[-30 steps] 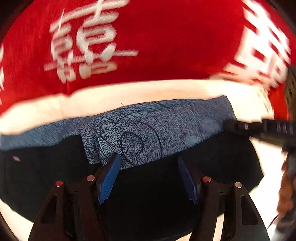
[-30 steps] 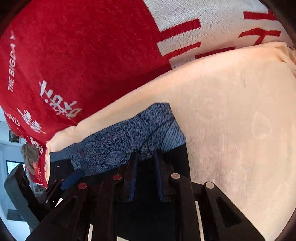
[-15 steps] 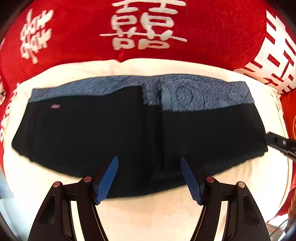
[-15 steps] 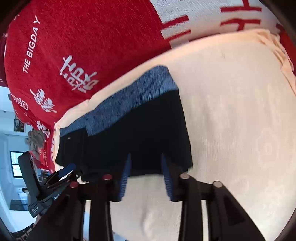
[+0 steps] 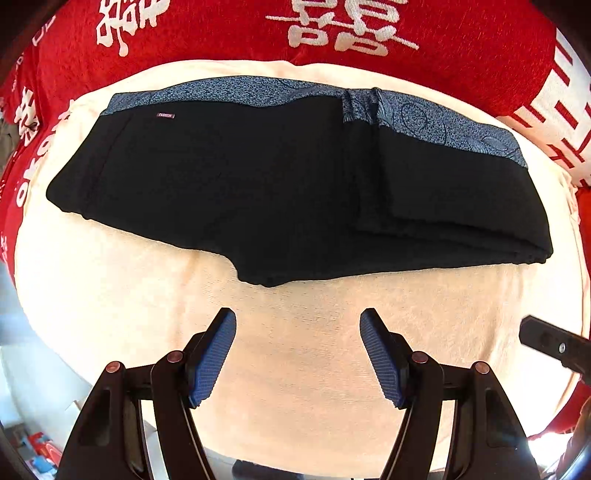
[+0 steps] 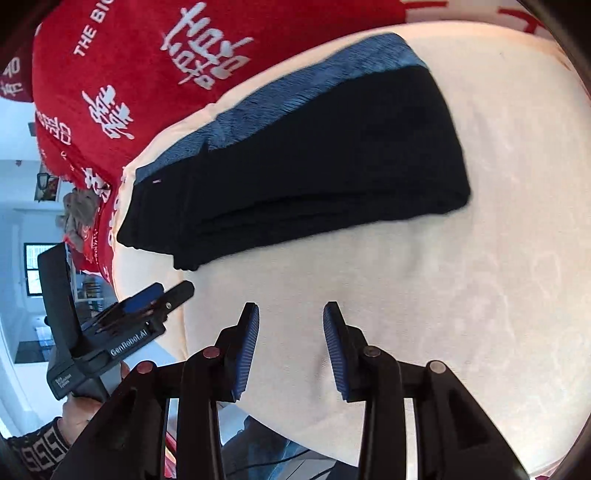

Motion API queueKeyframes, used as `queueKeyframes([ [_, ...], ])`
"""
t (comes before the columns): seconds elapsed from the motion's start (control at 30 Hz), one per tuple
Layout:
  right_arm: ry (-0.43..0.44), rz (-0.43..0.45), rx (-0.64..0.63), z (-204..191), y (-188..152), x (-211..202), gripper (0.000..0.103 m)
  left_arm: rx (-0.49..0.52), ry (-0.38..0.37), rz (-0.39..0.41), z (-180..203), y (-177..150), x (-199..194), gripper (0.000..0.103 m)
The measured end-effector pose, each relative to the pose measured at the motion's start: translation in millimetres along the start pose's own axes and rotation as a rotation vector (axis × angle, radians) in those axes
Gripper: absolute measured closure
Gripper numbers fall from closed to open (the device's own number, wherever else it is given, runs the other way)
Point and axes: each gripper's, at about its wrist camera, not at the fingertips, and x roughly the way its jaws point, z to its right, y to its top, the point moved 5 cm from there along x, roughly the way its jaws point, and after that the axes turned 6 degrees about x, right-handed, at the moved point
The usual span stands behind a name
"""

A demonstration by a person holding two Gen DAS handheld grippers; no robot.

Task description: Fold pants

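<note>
Black pants [image 5: 280,192] with a blue patterned waistband [image 5: 443,125] lie folded flat on a cream towel [image 5: 295,332]; the right part lies doubled over. They also show in the right wrist view [image 6: 325,162]. My left gripper [image 5: 297,321] is open and empty, hovering over the towel short of the pants' near edge. My right gripper [image 6: 291,314] is open and empty, also back from the pants. The left gripper shows in the right wrist view [image 6: 162,295], and the right gripper's tip shows at the right edge of the left wrist view [image 5: 550,341].
A red blanket with white characters [image 5: 332,33] lies under and behind the towel, and shows in the right wrist view [image 6: 147,55]. A room with a window and shelves [image 6: 33,273] shows beyond the surface's left edge.
Both grippers have let go of the pants and pulled back toward me. The right gripper has opened. The pants now lie folded flat on the towel.
</note>
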Motion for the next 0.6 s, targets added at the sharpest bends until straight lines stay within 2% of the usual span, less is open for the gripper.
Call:
queueKeyframes([
  [0.2, -0.016, 0.105, -0.072, -57.7, 29.0, 5.6, 0.063, 0.015, -0.046, 0.023, -25.5, 2.8, 2.7, 0.032],
  [0.33, -0.030, 0.163, -0.103, -95.3, 54.3, 27.5, 0.062, 0.030, -0.065, 0.034, -50.5, 4.5, 2.3, 0.032],
  [0.4, -0.043, 0.141, -0.085, -100.0, 61.9, 51.1, 0.056, 0.027, -0.070, 0.047, -68.4, 5.3, -0.3, 0.032],
  [0.47, -0.106, 0.081, -0.015, -94.7, 59.0, 79.7, 0.056, 0.024, -0.064, 0.047, -85.7, 5.3, -1.1, 0.032],
  [0.53, -0.090, 0.148, 0.034, -95.3, 50.0, 78.1, 0.056, 0.013, -0.064, 0.045, -103.5, 5.2, -1.8, 0.032],
  [0.6, -0.089, 0.139, 0.039, -96.9, 41.9, 76.8, 0.056, -0.003, -0.069, 0.054, -121.3, 4.8, -3.1, 0.032],
])
